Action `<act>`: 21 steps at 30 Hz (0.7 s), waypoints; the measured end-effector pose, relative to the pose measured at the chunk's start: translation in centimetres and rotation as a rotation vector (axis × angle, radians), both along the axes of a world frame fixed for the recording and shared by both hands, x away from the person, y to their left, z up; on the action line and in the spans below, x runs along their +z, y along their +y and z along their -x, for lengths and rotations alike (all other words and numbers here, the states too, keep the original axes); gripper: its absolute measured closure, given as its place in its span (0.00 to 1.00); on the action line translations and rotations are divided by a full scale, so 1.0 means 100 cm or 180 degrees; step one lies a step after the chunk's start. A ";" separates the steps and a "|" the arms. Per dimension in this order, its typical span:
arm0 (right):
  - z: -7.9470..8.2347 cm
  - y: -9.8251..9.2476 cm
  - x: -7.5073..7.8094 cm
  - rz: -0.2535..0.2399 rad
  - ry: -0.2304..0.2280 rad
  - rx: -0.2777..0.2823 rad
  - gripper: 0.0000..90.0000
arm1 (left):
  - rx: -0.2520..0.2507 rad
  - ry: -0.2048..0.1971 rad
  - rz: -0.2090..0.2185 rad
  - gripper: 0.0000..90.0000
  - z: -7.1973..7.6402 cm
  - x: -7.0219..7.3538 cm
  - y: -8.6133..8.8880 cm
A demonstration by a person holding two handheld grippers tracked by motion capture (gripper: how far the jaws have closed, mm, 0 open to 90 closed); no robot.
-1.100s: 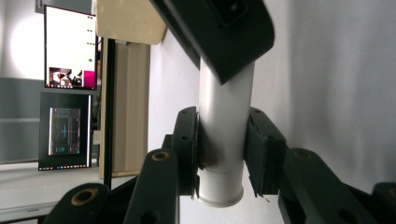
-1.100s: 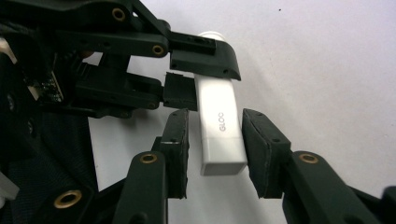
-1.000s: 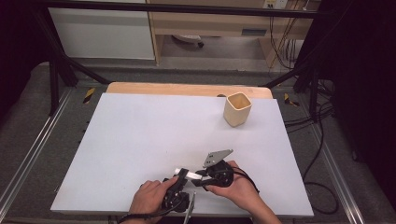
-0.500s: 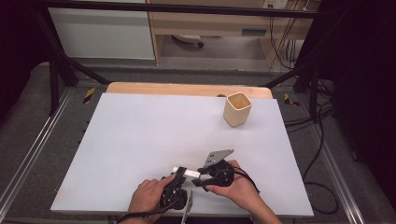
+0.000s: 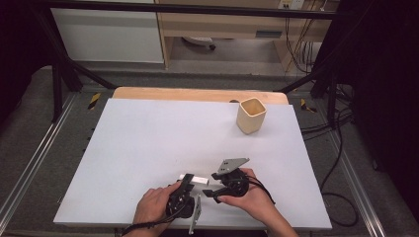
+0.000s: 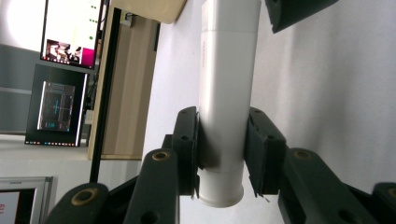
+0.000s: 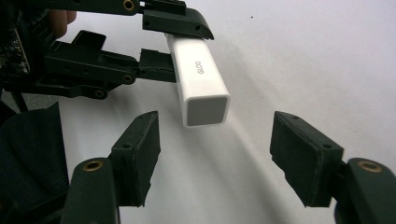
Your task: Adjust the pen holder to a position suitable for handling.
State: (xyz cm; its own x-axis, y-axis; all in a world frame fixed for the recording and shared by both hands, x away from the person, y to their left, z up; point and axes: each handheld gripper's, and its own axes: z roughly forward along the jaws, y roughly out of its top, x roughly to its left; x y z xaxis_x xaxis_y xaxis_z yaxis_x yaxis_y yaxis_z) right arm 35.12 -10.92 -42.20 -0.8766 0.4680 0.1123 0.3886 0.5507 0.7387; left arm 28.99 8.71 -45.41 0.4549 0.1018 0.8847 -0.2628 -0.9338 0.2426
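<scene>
The white stick (image 7: 201,77) hangs above the table (image 5: 148,138), clamped near one end between the left gripper's (image 6: 223,149) pads. Its free end points at the right gripper (image 7: 215,154), whose jaws have just been opening and stand wide, flanking the tip without touching it.
</scene>
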 end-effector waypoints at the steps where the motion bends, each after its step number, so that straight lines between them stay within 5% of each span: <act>1: 0.000 0.000 0.000 0.0002 -0.0015 -0.0003 0.35 | 0.0007 0.0011 0.0022 0.75 0.000 0.000 0.000; 9: 0.000 -0.001 0.001 -0.0047 -0.0143 -0.0112 0.19 | 0.0079 0.0048 0.0139 0.75 -0.004 0.005 0.006; 21: -0.001 -0.001 0.003 -0.0134 -0.0238 -0.0211 0.09 | 0.0155 0.0186 0.0426 0.75 -0.009 0.012 0.014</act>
State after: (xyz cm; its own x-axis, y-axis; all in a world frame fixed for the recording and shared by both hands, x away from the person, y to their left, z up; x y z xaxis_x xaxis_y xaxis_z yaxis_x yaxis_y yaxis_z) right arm 35.25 -11.02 -41.93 -0.8506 0.5214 0.0683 0.3659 0.4936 0.7889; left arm 29.85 10.14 -44.23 0.4967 0.2404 0.8339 -0.1998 -0.9034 0.3794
